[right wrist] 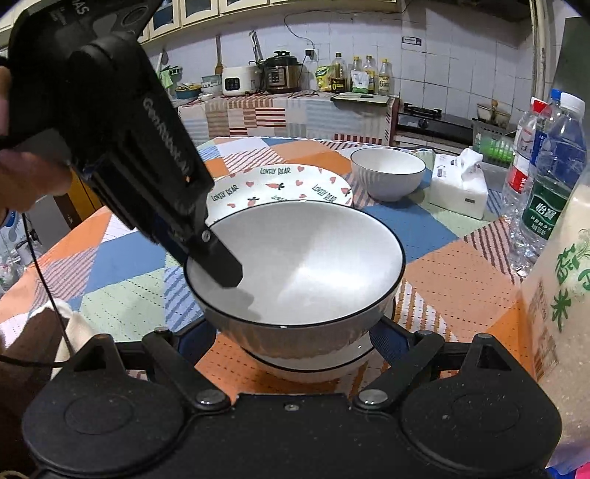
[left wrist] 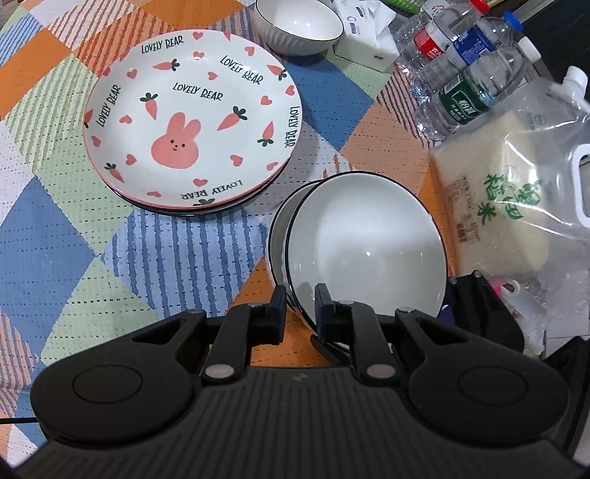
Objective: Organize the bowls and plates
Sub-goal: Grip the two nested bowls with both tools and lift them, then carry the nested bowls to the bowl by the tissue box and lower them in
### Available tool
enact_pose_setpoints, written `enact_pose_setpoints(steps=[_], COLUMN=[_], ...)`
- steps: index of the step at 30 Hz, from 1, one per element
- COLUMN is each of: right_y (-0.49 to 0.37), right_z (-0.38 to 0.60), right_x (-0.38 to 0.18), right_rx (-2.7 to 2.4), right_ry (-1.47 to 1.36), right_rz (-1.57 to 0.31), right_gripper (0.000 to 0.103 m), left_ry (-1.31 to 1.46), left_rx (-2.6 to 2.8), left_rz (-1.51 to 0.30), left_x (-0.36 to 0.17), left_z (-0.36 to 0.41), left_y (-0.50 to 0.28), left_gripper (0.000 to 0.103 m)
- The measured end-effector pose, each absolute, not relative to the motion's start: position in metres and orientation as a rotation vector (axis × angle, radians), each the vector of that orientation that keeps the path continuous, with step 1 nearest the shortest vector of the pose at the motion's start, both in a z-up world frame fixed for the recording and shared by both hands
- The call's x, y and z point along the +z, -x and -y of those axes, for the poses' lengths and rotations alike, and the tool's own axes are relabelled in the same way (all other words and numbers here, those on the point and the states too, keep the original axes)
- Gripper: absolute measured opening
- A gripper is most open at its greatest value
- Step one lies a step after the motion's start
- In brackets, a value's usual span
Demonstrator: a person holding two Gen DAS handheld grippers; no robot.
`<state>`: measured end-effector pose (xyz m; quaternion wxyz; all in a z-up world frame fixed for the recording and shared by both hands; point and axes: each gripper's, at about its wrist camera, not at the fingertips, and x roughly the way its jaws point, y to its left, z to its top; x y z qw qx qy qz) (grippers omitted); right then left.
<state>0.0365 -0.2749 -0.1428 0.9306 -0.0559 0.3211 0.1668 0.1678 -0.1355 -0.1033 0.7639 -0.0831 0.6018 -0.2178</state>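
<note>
My left gripper (left wrist: 300, 306) is shut on the rim of a white bowl with a dark rim (left wrist: 365, 243), one finger inside, one outside. That bowl sits tilted in a second like bowl (left wrist: 282, 224). In the right wrist view the top bowl (right wrist: 313, 265) rests in the lower bowl (right wrist: 313, 359), with the left gripper's finger (right wrist: 221, 265) inside its rim. My right gripper (right wrist: 295, 339) is open, its fingers on either side of the lower bowl. A stack of plates topped by a pink rabbit plate (left wrist: 191, 121) lies beyond. A third bowl (left wrist: 298, 25) stands further back.
A tissue box (left wrist: 368, 40), several water bottles (left wrist: 468, 73) and a bag of rice (left wrist: 516, 184) crowd the right side. The patchwork tablecloth (left wrist: 73, 221) covers the table. A kitchen counter (right wrist: 295, 107) stands behind.
</note>
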Motion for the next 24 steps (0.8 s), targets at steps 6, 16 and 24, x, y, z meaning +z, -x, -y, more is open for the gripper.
enact_pose_setpoints(steps=[6,16,24], right_y=[-0.039,-0.042,-0.045], right_z=[0.272,0.258,0.255], right_x=[-0.142,-0.142,-0.140], right_rx=[0.330,0.290,0.271], right_ry=[0.150,0.257,0.277], right_rz=[-0.668,-0.710,-0.745], right_gripper=[0.094,0.094,0.095], left_ry=[0.127,0.058,-0.001], left_rx=[-0.455,-0.424,-0.406], left_rz=[-1.297,-1.293,-1.260], left_x=[-0.104,-0.111,-0.113], left_z=[0.143,0.152,0.161], left_y=[-0.169,-0.169,-0.167], left_gripper=[0.014,0.013,0.016])
